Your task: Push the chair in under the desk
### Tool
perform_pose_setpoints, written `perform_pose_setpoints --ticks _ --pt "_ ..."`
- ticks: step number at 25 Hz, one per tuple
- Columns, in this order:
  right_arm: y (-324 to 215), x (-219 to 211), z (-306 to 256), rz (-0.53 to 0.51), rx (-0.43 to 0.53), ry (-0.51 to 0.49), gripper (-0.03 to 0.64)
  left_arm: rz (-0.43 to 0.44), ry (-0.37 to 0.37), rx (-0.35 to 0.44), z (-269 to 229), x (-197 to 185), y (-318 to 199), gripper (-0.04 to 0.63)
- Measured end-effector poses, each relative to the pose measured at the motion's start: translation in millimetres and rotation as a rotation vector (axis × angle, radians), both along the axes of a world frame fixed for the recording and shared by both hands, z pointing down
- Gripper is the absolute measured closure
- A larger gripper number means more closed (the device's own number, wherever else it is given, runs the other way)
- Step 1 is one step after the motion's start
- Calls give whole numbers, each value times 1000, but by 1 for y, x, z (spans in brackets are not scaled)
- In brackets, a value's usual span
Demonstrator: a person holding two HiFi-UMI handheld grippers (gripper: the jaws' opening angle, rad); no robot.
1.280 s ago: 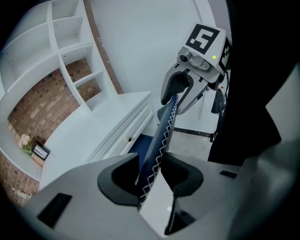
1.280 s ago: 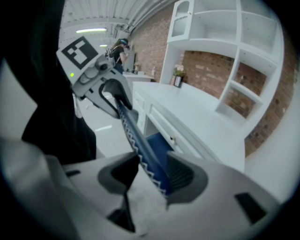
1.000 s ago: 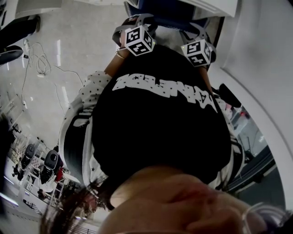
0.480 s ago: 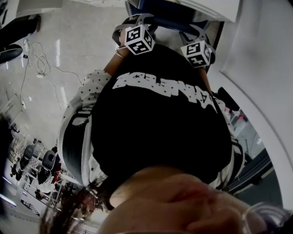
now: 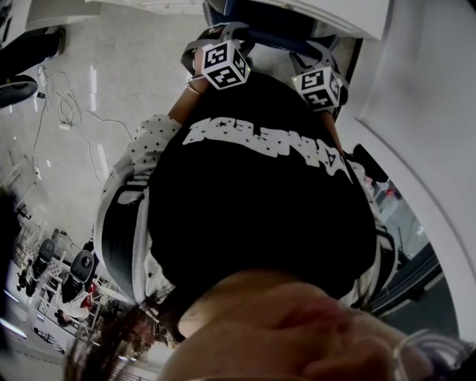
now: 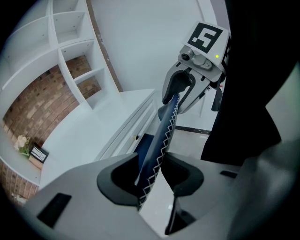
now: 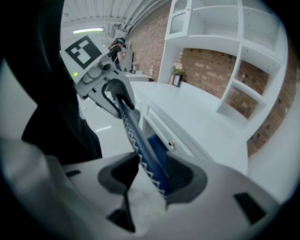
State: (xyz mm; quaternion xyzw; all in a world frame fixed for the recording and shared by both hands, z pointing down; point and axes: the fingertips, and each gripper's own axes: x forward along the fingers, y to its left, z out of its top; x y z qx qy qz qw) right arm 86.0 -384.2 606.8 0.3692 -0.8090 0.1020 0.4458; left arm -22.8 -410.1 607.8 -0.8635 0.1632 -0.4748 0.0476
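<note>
The chair's blue back edge with white zigzag stitching runs between both grippers. My left gripper has that edge between its pads, still touching them while its jaws are opening. My right gripper is shut on the same edge further along. Each gripper shows in the other's view: the right gripper and the left gripper, both clamped on the edge. In the head view my black shirt hides most; the left gripper and right gripper reach the blue chair at the white desk.
The white desk has a drawer front, and a blue part of the chair shows below it. White shelves on a brick wall stand behind, with flowers on the desktop. Cables lie on the floor to the left.
</note>
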Motion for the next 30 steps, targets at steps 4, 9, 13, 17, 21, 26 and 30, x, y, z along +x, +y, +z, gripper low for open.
perform_pose_setpoints --ticks 4,9,13,17,21,26,30 --pt "-2 -2 -5 2 0 -4 420 -1 -1 5 -2 0 -3 412" --pt "-4 -1 -6 7 4 -2 420 -3 -2 9 -3 1 -6 411" --pt "-6 1 -6 3 5 8 420 -2 -2 13 -4 2 -7 410" --pt "-7 2 -10 15 0 0 420 1 2 18 -6 4 -9 410" --pt "-9 4 -11 16 2 1 420 2 3 22 -8 6 -10 410" --pt "-9 6 -15 18 1 2 420 3 5 25 -12 8 -12 408" --pt "-15 7 -14 16 15 0 420 5 6 24 -11 9 -15 408"
